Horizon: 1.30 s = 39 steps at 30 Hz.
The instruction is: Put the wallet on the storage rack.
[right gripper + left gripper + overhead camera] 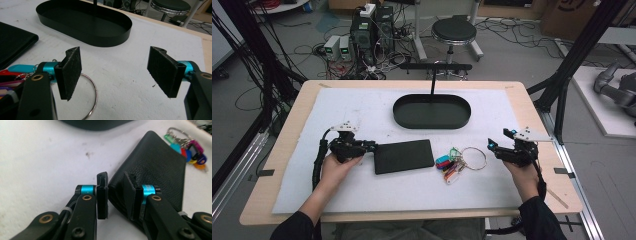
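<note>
where the left gripper (115, 195) meets the wallet (155, 167), its jaws stand a little apart with the near corner of the black leather between them; one pad (102, 195) sits just beside the wallet's edge and the other lies over its top face, so whether they press it cannot be told. seen from the high view, this gripper (371, 146) is at the wallet's (404, 156) left short edge, held by the left hand (337, 167), with its cable looping down beside the wrist.

the right gripper (117, 72) has its jaws spread wide and grasps nothing; the white mat (130, 82) shows between the pads. a metal ring (93, 100) lies on the mat just under its left pad, and coloured key tags (15, 72) are bunched beside that. from above, the right gripper (490, 148) sits just right of the keys (453, 164), whose ring (474, 158) points toward it.

the wallet lies flat on the mat (362, 110), keys close at its right. beyond them, toward the far edge, sits an oval black tray (432, 111) with an upright post, well apart from both grippers. the mat covers a wooden table (292, 120).
</note>
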### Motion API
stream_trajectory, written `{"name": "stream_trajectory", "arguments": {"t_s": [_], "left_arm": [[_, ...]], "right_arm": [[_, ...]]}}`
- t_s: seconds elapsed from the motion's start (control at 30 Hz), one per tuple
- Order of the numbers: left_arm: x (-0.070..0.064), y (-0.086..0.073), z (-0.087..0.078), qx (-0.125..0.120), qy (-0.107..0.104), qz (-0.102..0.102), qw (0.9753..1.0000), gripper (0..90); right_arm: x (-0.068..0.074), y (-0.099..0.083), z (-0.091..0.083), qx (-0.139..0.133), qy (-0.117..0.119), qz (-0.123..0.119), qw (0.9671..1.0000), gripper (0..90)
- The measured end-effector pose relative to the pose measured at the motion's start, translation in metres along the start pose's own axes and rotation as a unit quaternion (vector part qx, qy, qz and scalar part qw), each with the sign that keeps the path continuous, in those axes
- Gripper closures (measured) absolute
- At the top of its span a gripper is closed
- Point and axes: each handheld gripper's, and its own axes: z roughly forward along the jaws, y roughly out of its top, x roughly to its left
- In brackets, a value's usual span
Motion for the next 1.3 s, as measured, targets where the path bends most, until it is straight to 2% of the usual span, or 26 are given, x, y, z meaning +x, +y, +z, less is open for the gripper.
{"name": "stream_trajectory", "arguments": {"t_s": [0.03,0.07,0.1,0.13,0.17,0.2,0.23,0.3,0.37,0.4,0.43,0.47,0.57,0.6,0.63,0.67,0.73,0.77,0.8,0.83,0.9,1.0,1.03,1.1,1.13,1.3], "left_arm": [[-0.006,0.003,-0.005,-0.018,0.002,0.025,0.9995,75.2],[-0.006,0.003,-0.005,-0.018,0.002,0.025,0.9995,75.5],[-0.009,0.004,-0.007,-0.029,0.002,0.041,0.9987,75.5],[-0.016,0.007,-0.013,-0.053,0.000,0.072,0.9960,76.4],[-0.016,0.007,-0.013,-0.053,0.000,0.072,0.9960,76.7],[-0.023,0.008,-0.018,-0.069,0.000,0.098,0.9928,76.9],[-0.026,0.009,-0.020,-0.074,-0.001,0.109,0.9913,77.0],[-0.029,0.009,-0.022,-0.079,-0.003,0.118,0.9898,77.2],[-0.036,0.011,-0.026,-0.093,-0.008,0.143,0.9853,77.4],[-0.036,0.011,-0.026,-0.093,-0.008,0.143,0.9853,77.4],[-0.040,0.012,-0.028,-0.103,-0.011,0.154,0.9826,77.5],[-0.040,0.012,-0.028,-0.103,-0.011,0.154,0.9826,77.5],[-0.045,0.012,-0.032,-0.115,-0.021,0.178,0.9769,77.7],[-0.045,0.012,-0.032,-0.115,-0.021,0.178,0.9769,77.7],[-0.048,0.012,-0.033,-0.118,-0.024,0.192,0.9741,77.6],[-0.048,0.012,-0.033,-0.118,-0.024,0.192,0.9741,77.6],[-0.051,0.011,-0.036,-0.122,-0.029,0.211,0.9693,77.6],[-0.051,0.011,-0.036,-0.122,-0.029,0.211,0.9693,77.7],[-0.053,0.011,-0.037,-0.125,-0.032,0.219,0.9673,77.7],[-0.053,0.011,-0.037,-0.125,-0.032,0.219,0.9673,77.8],[-0.056,0.010,-0.039,-0.126,-0.035,0.229,0.9645,77.7],[-0.057,0.009,-0.040,-0.127,-0.040,0.237,0.9623,77.7],[-0.057,0.009,-0.040,-0.127,-0.040,0.237,0.9623,77.7],[-0.057,0.008,-0.041,-0.127,-0.044,0.241,0.9611,77.7],[-0.058,0.008,-0.041,-0.127,-0.044,0.242,0.9609,77.7],[-0.058,0.006,-0.043,-0.127,-0.050,0.242,0.9607,77.6]], "right_arm": [[0.001,0.001,0.000,-0.005,0.003,0.003,1.0000,27.9],[0.001,0.001,0.000,-0.005,0.003,0.003,1.0000,27.9],[0.001,0.002,0.001,-0.005,0.005,0.005,1.0000,27.9],[0.003,0.005,0.001,-0.016,0.013,0.008,0.9998,27.9],[0.005,0.006,0.001,-0.020,0.018,0.010,0.9996,27.9],[0.007,0.007,0.002,-0.023,0.022,0.008,0.9995,27.9],[0.009,0.009,0.002,-0.028,0.028,0.007,0.9992,27.9],[0.012,0.010,0.003,-0.031,0.033,0.005,0.9990,27.9],[0.021,0.015,0.006,-0.037,0.051,-0.003,0.9980,27.9],[0.021,0.015,0.006,-0.037,0.051,-0.003,0.9980,27.9],[0.027,0.018,0.008,-0.043,0.062,-0.010,0.9971,27.9],[0.027,0.018,0.008,-0.043,0.062,-0.010,0.9971,27.9],[0.039,0.024,0.016,-0.048,0.093,-0.021,0.9943,27.9],[0.039,0.024,0.016,-0.048,0.093,-0.021,0.9943,27.9],[0.045,0.026,0.021,-0.048,0.115,-0.028,0.9918,27.9],[0.045,0.026,0.021,-0.048,0.115,-0.028,0.9918,27.9],[0.055,0.029,0.029,-0.043,0.148,-0.045,0.9871,27.9],[0.059,0.030,0.032,-0.038,0.158,-0.049,0.9855,27.8],[0.062,0.031,0.034,-0.037,0.167,-0.053,0.9839,27.8],[0.065,0.032,0.037,-0.036,0.178,-0.058,0.9817,27.8],[0.071,0.034,0.041,-0.034,0.198,-0.067,0.9772,27.8],[0.080,0.036,0.047,-0.027,0.226,-0.081,0.9704,27.9],[0.080,0.036,0.047,-0.027,0.226,-0.081,0.9704,27.9],[0.086,0.037,0.052,-0.016,0.243,-0.087,0.9659,28.0],[0.090,0.038,0.058,-0.005,0.255,-0.092,0.9625,28.1],[0.099,0.038,0.071,0.018,0.277,-0.107,0.9547,34.6]]}}
